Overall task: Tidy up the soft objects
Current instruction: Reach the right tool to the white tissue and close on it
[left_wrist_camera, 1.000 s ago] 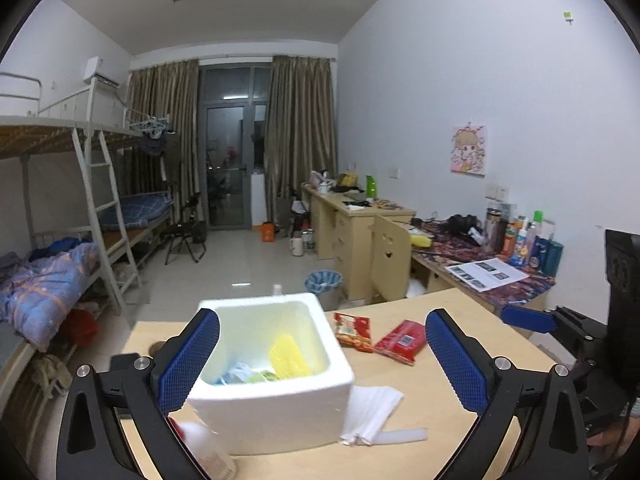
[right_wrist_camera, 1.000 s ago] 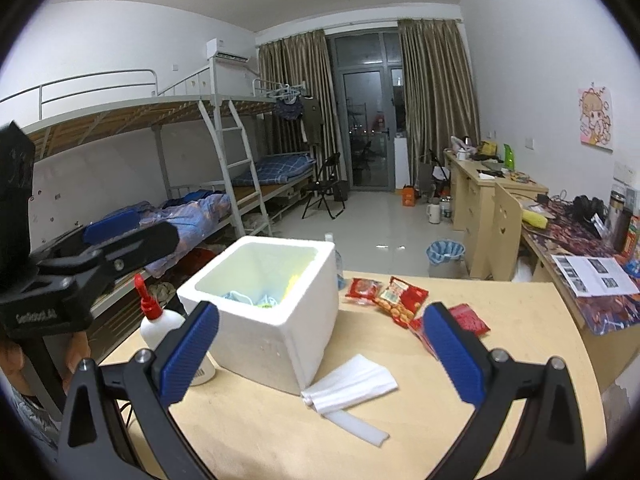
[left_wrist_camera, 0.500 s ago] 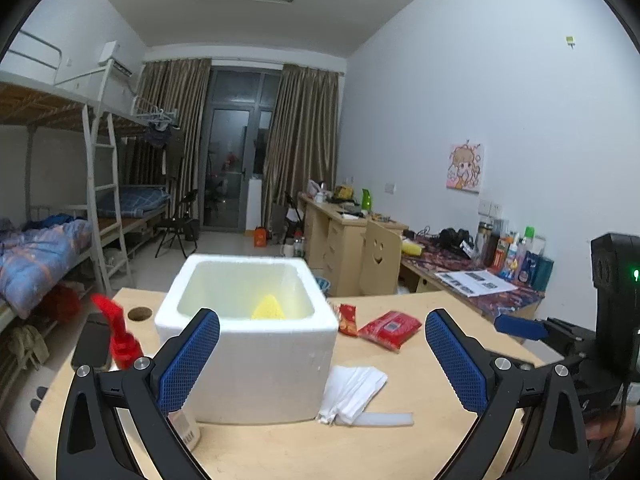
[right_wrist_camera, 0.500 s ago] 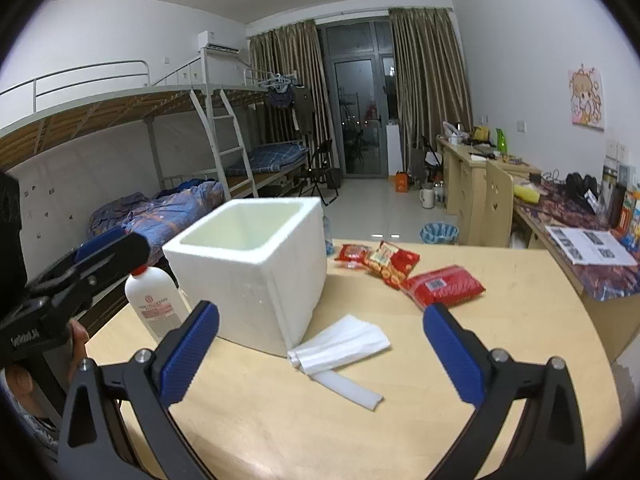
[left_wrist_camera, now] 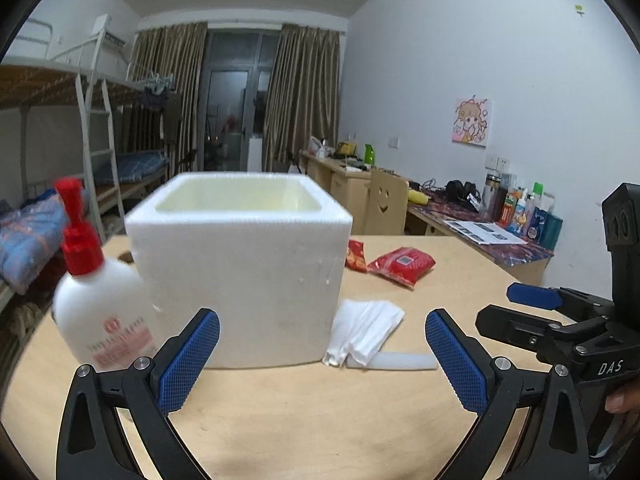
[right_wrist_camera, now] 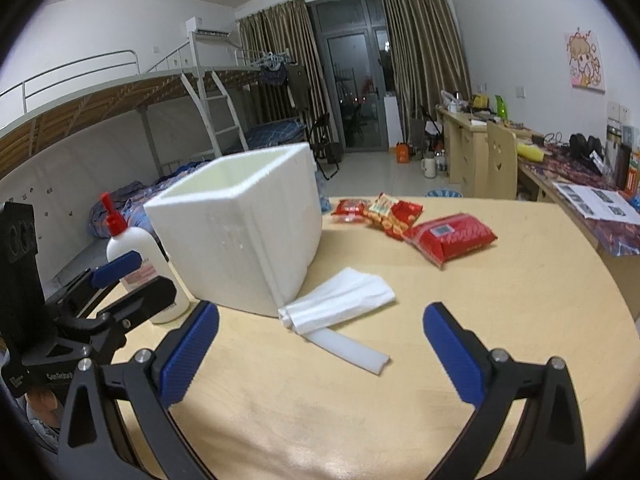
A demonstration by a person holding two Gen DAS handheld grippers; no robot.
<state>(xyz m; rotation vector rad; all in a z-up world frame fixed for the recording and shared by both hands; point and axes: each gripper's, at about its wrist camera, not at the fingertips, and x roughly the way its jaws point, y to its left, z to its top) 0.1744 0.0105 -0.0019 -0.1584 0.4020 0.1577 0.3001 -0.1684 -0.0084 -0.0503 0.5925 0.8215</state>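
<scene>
A white foam box [left_wrist_camera: 240, 268] [right_wrist_camera: 244, 232] stands on the wooden table [left_wrist_camera: 320, 420], its inside hidden from both views. A folded white cloth [left_wrist_camera: 366, 330] [right_wrist_camera: 340, 300] lies against its near corner, on top of a white foam strip [right_wrist_camera: 352, 350]. A red soft pack [left_wrist_camera: 402, 264] [right_wrist_camera: 450, 236] and red snack bags [right_wrist_camera: 380, 210] lie beyond. My left gripper [left_wrist_camera: 322, 360] is open and empty, low in front of the box. My right gripper [right_wrist_camera: 320, 352] is open and empty, just short of the cloth.
A white bottle with a red pump [left_wrist_camera: 100, 308] [right_wrist_camera: 140, 248] stands left of the box. Behind the table are bunk beds [right_wrist_camera: 120, 120], desks [right_wrist_camera: 480, 140] and a wastebasket [right_wrist_camera: 442, 193]. A cluttered side desk [left_wrist_camera: 500, 232] sits at the right.
Both grippers have dropped lower toward the table and come closer to the box, so its contents no longer show. Both stay open.
</scene>
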